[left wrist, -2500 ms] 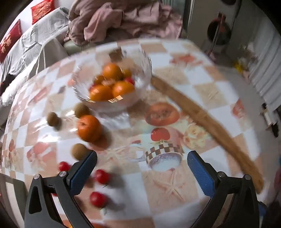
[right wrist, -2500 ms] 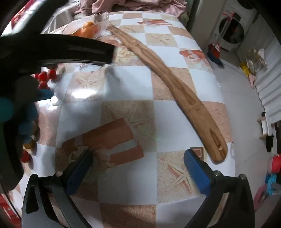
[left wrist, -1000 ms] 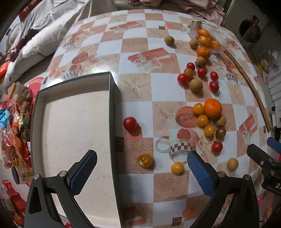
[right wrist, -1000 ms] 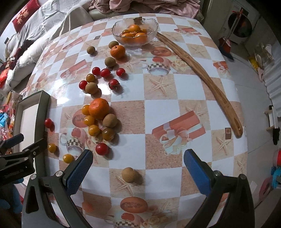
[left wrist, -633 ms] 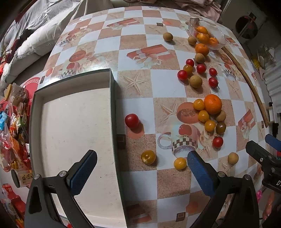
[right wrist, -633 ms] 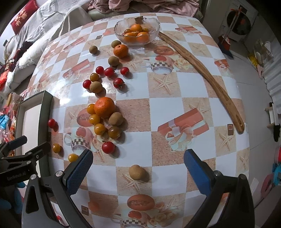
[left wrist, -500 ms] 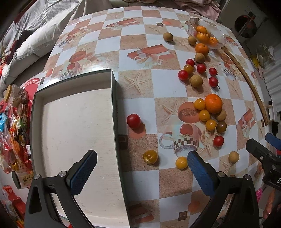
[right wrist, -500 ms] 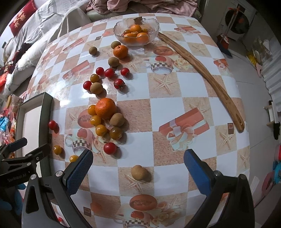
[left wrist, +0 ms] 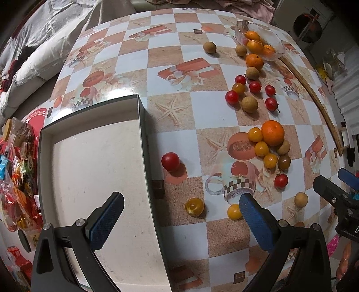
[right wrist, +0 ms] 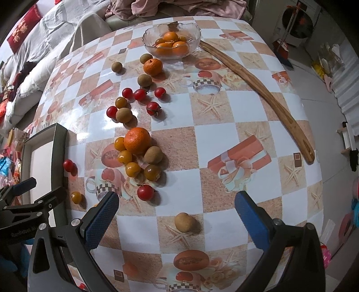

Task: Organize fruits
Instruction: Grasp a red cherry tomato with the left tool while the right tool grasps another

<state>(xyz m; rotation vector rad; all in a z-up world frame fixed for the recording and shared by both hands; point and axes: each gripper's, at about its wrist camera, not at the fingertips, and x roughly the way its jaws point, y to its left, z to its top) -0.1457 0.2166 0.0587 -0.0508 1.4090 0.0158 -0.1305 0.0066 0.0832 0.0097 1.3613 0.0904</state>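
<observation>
Pulled back from glass bowl (right wrist: 172,33) at tabletop's far edge; now above near edge. Left gripper (left wrist: 179,222) & right gripper (right wrist: 175,215) wide, empty. Tray (left wrist: 141,125) unfilled, sorting barely begun; nearest yellow tomato (left wrist: 194,206) prob next.

A grey sofa (right wrist: 44,40) heaped with pink laundry (right wrist: 179,6) sits behind the table (right wrist: 224,116) — pale tiled floor (right wrist: 314,89) beside.

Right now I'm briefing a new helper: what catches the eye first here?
Loose fruit scattered across the checkered table, densest around a big orange mid-table. A glass bowl of oranges sits at the far edge, and an empty tray lies on the left.
</observation>
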